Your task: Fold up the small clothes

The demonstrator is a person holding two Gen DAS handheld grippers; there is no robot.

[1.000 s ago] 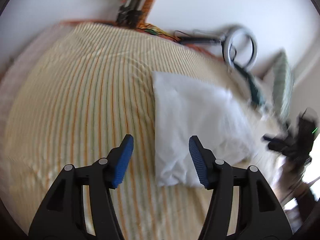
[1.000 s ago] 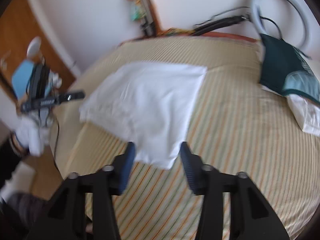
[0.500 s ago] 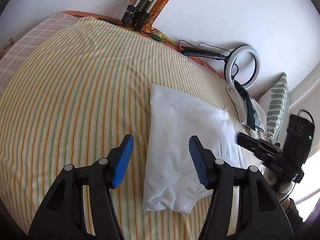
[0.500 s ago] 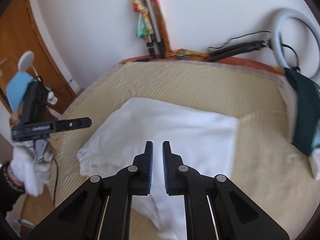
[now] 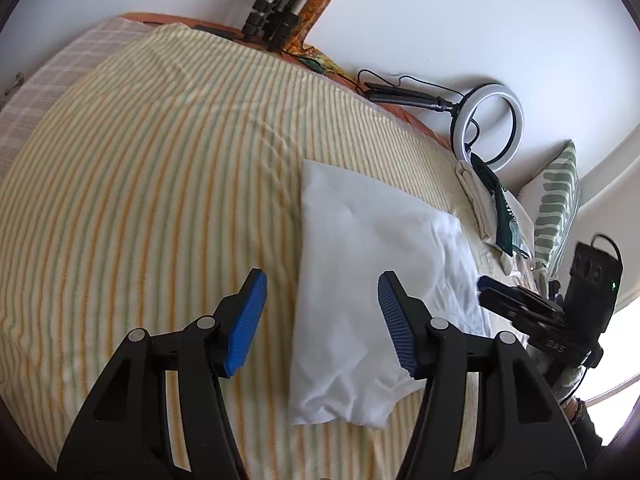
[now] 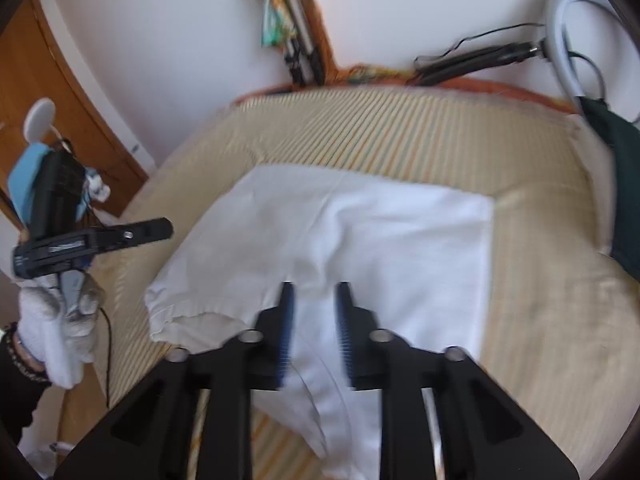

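The white garment [image 6: 360, 236] lies flat on the striped bed [image 5: 140, 168], its long axis across the right hand-held gripper [image 6: 314, 328], which hangs nearer over the collar end, jaws just reopened, gripping nothing.

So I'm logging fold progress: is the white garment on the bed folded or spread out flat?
Partly folded: the white garment lies doubled on the striped bedsheet, one straight folded edge, with a sleeve sticking out at the near end.
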